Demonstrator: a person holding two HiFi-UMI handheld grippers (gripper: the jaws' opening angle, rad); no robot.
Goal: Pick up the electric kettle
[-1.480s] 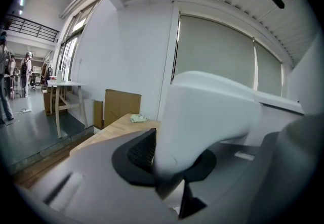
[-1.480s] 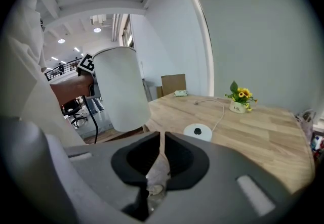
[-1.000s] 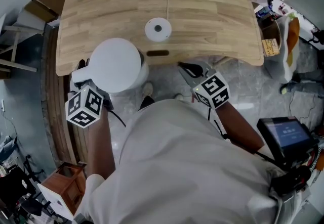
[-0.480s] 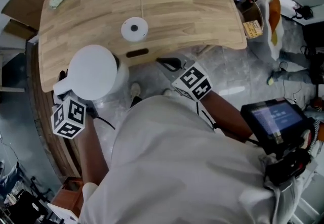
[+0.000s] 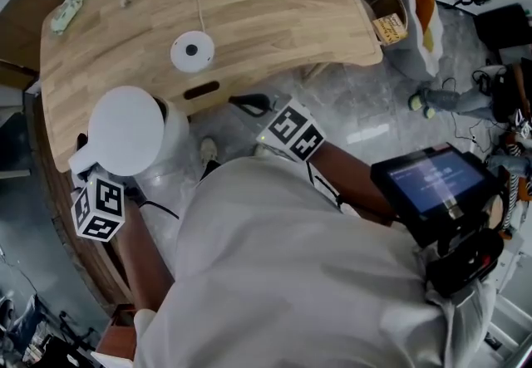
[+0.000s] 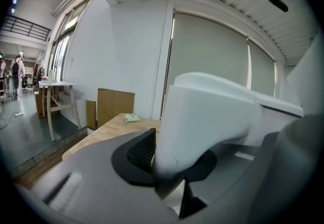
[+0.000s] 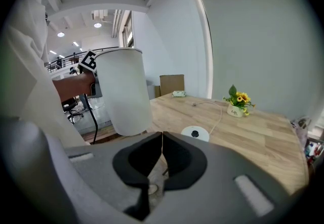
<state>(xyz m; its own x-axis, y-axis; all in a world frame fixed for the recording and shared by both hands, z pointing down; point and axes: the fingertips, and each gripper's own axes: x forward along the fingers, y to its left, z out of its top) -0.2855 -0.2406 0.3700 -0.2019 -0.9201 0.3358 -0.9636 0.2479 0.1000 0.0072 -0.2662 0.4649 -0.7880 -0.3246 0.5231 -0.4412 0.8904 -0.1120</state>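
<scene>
On the table (image 5: 283,9) beyond the kettle (image 5: 125,130) rests its base (image 5: 192,51).

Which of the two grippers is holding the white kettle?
The left gripper: its jaws are closed on the handle of the kettle. The right gripper has its jaws together with nothing between them.

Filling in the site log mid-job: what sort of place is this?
Probably an open office or workshop rather than a kitchen: a long wooden desk, tall windows covered by blinds, and a screen beside the person.
</scene>
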